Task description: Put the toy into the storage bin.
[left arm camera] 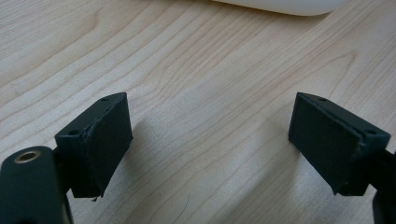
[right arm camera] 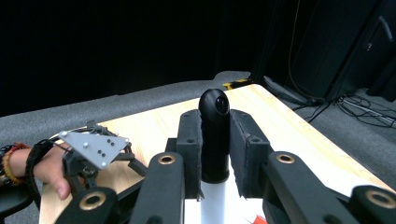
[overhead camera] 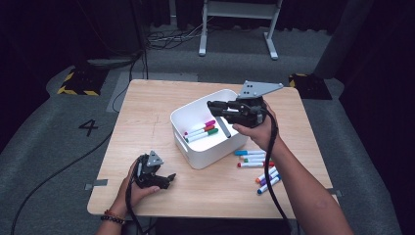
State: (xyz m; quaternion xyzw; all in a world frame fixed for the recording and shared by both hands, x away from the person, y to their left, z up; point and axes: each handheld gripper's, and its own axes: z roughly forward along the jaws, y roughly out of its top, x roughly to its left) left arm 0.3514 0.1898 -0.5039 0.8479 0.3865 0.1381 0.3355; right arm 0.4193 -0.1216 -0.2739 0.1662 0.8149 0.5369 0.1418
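Observation:
My right gripper (overhead camera: 214, 105) hovers over the white bin (overhead camera: 195, 157), jaws pointing left. It is shut on a marker with a black cap (right arm camera: 214, 122) and a white body; the cap sticks out past the pads (right arm camera: 190, 144). Inside the bin lie three markers (overhead camera: 200, 131) with pink, red and green caps. My left gripper (overhead camera: 168, 179) rests low at the table's front left, open, with bare wood between its pads (left arm camera: 105, 140). Its grey plate (right arm camera: 95, 145) appears in the right gripper view.
Several loose markers (overhead camera: 254, 159) lie on the wooden table (overhead camera: 147, 107) right of the bin, more toward the front right (overhead camera: 268, 179). The bin's lower rim (left arm camera: 280, 5) edges the left gripper view. Beyond the table are grey floor, cables and a white stand (overhead camera: 240, 24).

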